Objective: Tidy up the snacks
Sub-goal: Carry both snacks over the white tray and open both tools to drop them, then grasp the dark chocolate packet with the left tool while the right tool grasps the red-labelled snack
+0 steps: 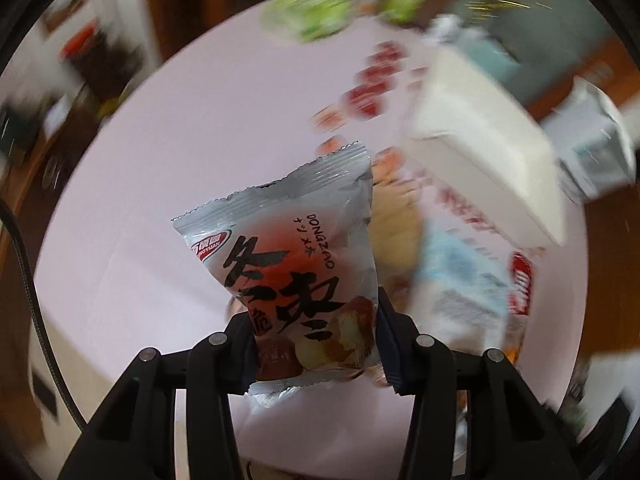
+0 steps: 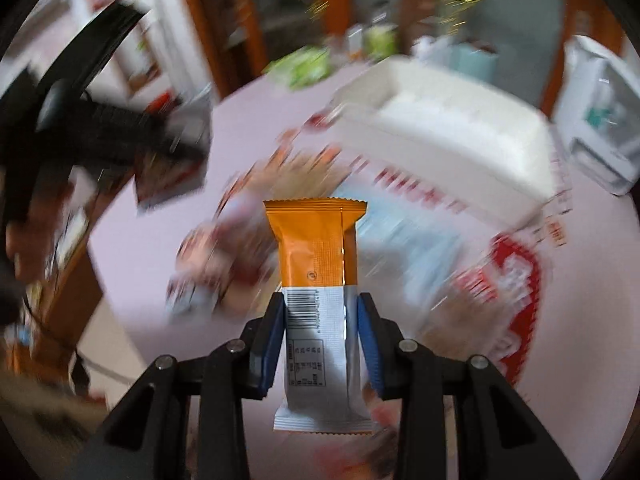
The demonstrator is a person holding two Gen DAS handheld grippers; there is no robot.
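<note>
My left gripper (image 1: 314, 320) is shut on a silver snack packet (image 1: 288, 240) with bold black characters and a red-brown patch. It holds the packet by its lower part, lifted above the pink table (image 1: 140, 180). My right gripper (image 2: 320, 304) is shut on an orange and silver bar wrapper (image 2: 312, 240), barcode side toward me, its orange end pointing away. Below both lies a blurred pile of snack packets (image 2: 400, 240), also seen from the left wrist as a pile (image 1: 460, 268). A white open box (image 2: 448, 128) stands behind the pile, the same box (image 1: 480, 132) at right in the left view.
Several small red packets (image 1: 372, 92) lie beside the box. Green packets (image 1: 312, 20) sit at the table's far edge. A white plastic bag (image 2: 600, 120) rests at the far right. A dark blurred gripper with a packet (image 2: 172, 176) shows at left in the right view. Wooden furniture rings the table.
</note>
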